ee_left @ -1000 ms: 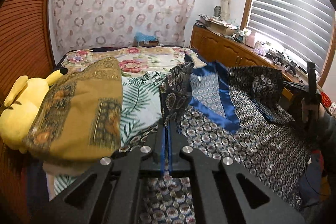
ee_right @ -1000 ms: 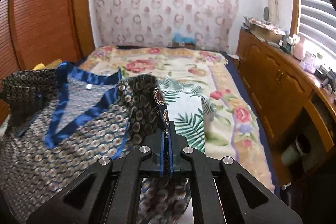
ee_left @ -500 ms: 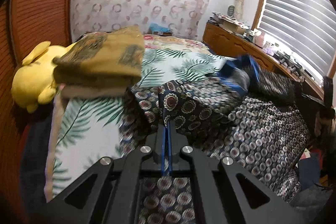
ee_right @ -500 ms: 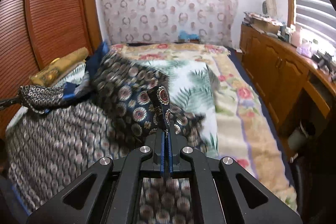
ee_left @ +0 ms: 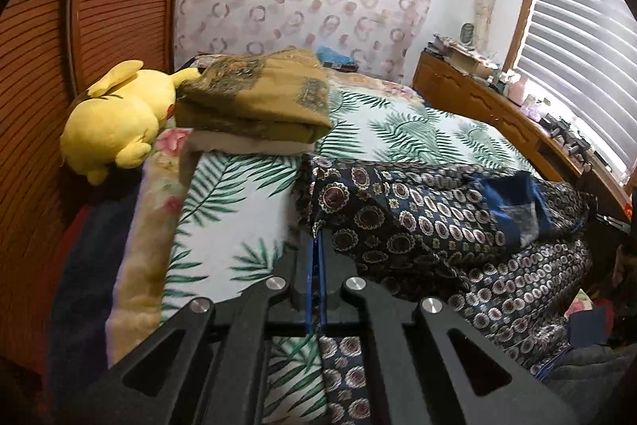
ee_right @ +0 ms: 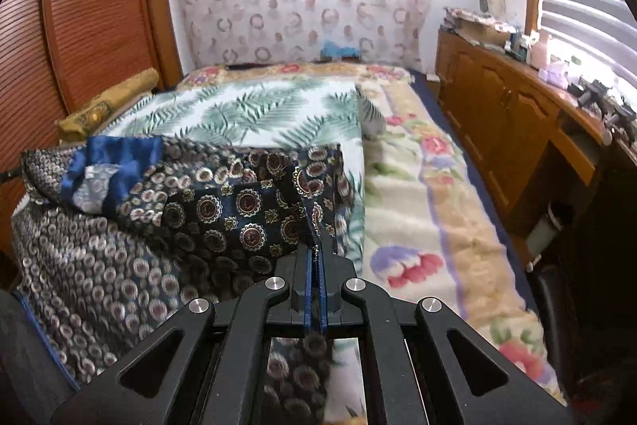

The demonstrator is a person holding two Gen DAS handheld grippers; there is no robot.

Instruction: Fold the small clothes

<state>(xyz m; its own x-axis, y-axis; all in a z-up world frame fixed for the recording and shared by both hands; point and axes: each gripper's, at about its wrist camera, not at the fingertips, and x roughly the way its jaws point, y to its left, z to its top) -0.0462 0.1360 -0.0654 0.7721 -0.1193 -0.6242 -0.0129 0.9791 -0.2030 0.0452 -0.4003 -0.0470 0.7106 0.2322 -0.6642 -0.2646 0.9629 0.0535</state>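
A dark navy patterned garment (ee_left: 430,222) with a blue satin collar (ee_left: 513,210) lies rumpled on the leaf-print sheet. My left gripper (ee_left: 315,241) is shut on its left edge, low over the bed. In the right wrist view the same garment (ee_right: 223,202) spreads to the left, its blue collar (ee_right: 115,154) folded over. My right gripper (ee_right: 315,249) is shut on its right edge, close to the bed.
A folded mustard-brown cloth stack (ee_left: 258,98) and a yellow plush toy (ee_left: 115,118) lie at the bed's far left by the wooden wardrobe (ee_left: 36,74). A wooden sideboard (ee_right: 513,114) runs along the right. A floral blanket (ee_right: 430,210) covers the bed's right side.
Both grippers have carried the garment's edges forward and down, so the top part now lies folded over the rest. The collar, spread open before, is now bunched.
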